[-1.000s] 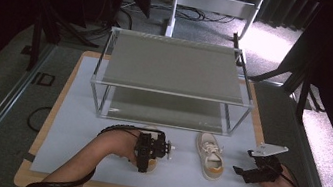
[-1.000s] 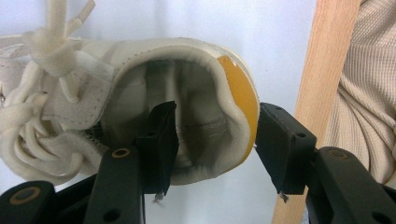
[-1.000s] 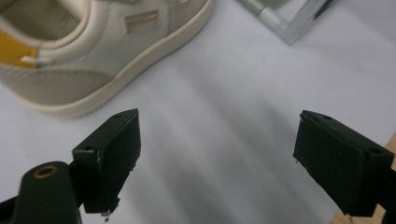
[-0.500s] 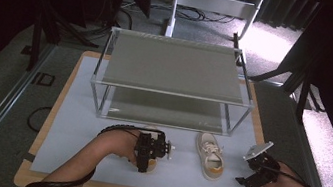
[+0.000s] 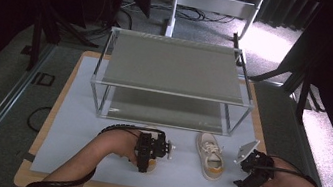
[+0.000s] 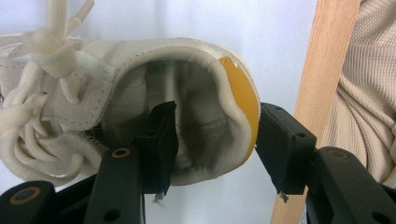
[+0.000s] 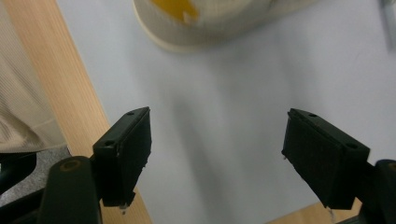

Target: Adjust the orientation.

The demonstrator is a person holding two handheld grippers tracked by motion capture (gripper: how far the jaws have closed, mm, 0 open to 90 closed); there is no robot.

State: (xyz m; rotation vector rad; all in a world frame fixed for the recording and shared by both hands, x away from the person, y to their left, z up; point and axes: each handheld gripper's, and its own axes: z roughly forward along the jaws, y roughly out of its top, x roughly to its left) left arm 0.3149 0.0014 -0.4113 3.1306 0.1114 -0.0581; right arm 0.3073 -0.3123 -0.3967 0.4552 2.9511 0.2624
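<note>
at the table's near edge, toward seven o'clock of the shelf rack, the left gripper clamps a cream sneaker by its heel collar, one jaw inside, one against the mustard-yellow heel patch; laces knotted. at its three o'clock lies a second sneaker on the white mat. beyond, the right gripper has been narrowing, jaws apart, empty.

My left gripper clamps a cream laced sneaker at its heel. One jaw sits inside, one outside on the yellow tab.
</note>
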